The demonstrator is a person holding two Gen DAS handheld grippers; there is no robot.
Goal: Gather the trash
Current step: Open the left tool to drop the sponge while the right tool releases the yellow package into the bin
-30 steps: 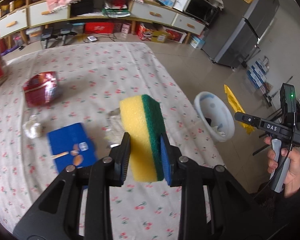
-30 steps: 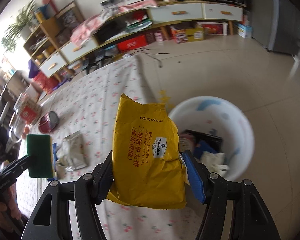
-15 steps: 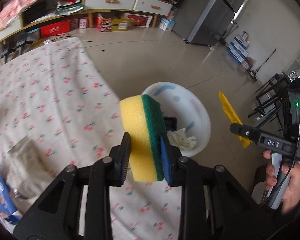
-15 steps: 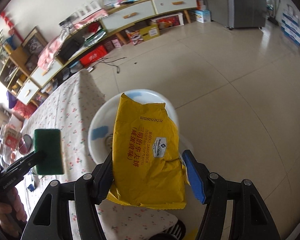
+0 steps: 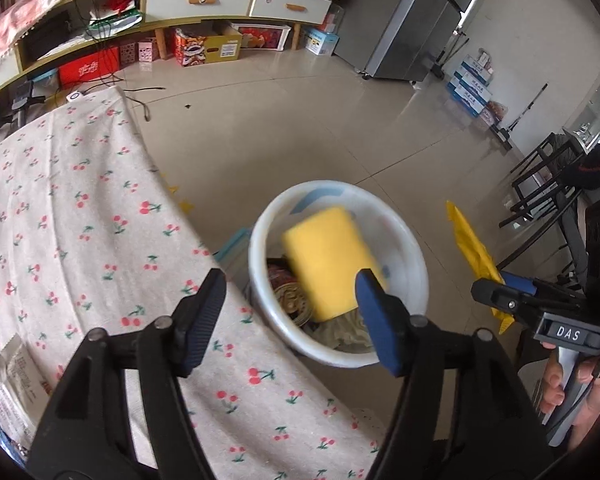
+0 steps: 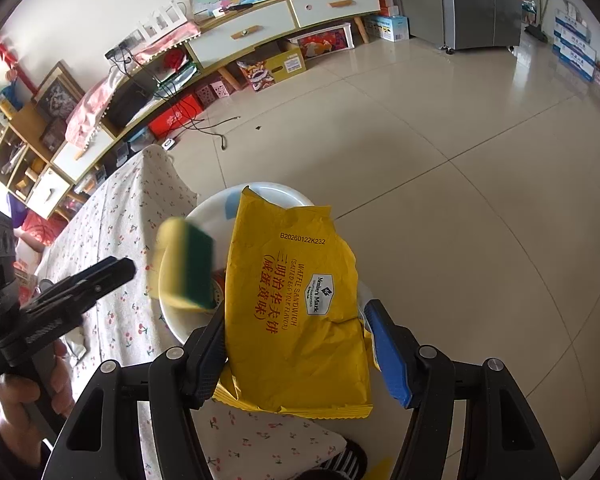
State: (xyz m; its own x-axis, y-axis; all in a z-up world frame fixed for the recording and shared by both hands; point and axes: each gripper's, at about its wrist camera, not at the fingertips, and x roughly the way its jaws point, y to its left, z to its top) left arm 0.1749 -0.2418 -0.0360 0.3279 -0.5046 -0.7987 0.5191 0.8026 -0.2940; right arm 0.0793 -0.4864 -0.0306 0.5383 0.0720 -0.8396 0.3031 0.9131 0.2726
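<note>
My left gripper [image 5: 288, 312] is open and empty above the table edge. The yellow-and-green sponge [image 5: 328, 260] is blurred in mid-air, falling into the white trash bin [image 5: 416, 264] on the floor; it also shows in the right wrist view [image 6: 186, 268]. The bin [image 6: 220, 204] holds several pieces of trash. My right gripper [image 6: 296, 340] is shut on a yellow snack bag [image 6: 296, 308], held above the bin; the bag also shows at the right of the left wrist view [image 5: 474, 252].
The table with the cherry-print cloth [image 5: 80, 220] stands left of the bin. A silver wrapper [image 5: 16, 376] lies on it at the left edge. A TV cabinet [image 5: 204, 4], boxes and a grey fridge [image 5: 428, 20] line the far wall. Black chairs [image 5: 548, 184] stand right.
My left gripper has opened and let go of the sponge, which now drops into the bin. The right gripper has moved over the bin with the yellow bag still held.
</note>
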